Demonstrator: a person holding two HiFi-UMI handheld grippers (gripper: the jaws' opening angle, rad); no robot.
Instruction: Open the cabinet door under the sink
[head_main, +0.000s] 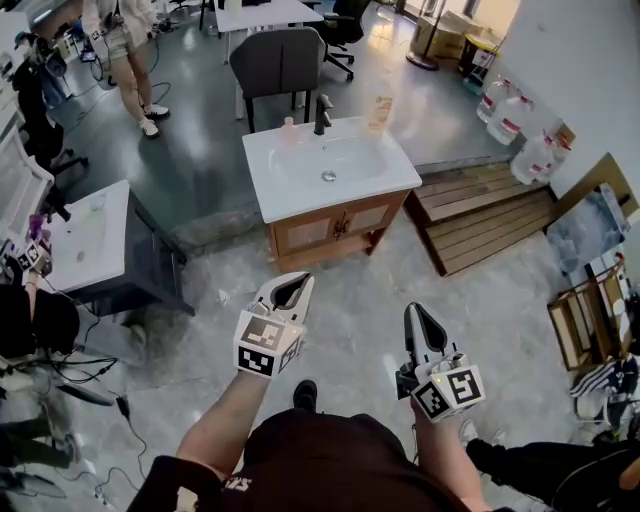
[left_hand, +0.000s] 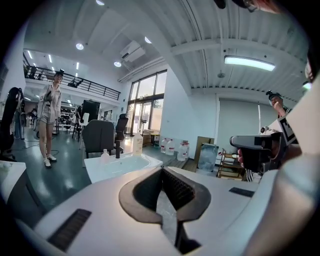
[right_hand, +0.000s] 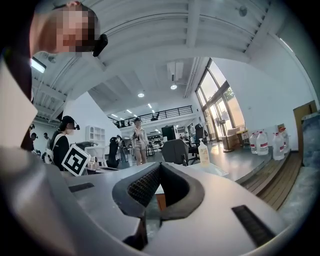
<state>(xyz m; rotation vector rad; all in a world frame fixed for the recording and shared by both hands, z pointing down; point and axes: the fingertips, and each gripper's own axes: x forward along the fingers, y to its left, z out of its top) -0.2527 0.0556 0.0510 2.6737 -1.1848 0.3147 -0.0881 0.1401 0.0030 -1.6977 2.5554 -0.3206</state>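
The sink unit stands on the floor a few steps ahead: a white basin (head_main: 330, 165) on a low wooden cabinet whose two doors (head_main: 335, 228) are both closed. A black tap (head_main: 321, 113) and a soap bottle (head_main: 378, 112) stand at the basin's back edge. My left gripper (head_main: 300, 283) is held out in front, shut and empty, well short of the cabinet. My right gripper (head_main: 415, 312) is beside it, also shut on nothing. In the left gripper view the basin (left_hand: 120, 165) shows beyond the closed jaws. A strip of the cabinet's wood (right_hand: 161, 201) shows between the right gripper's jaws.
A grey chair (head_main: 280, 60) stands behind the sink and a wooden pallet (head_main: 490, 215) lies to its right. Water bottles (head_main: 515, 115) line the right wall. A white-topped side table (head_main: 90, 235) and floor cables are at the left. A person (head_main: 125, 50) stands far back left.
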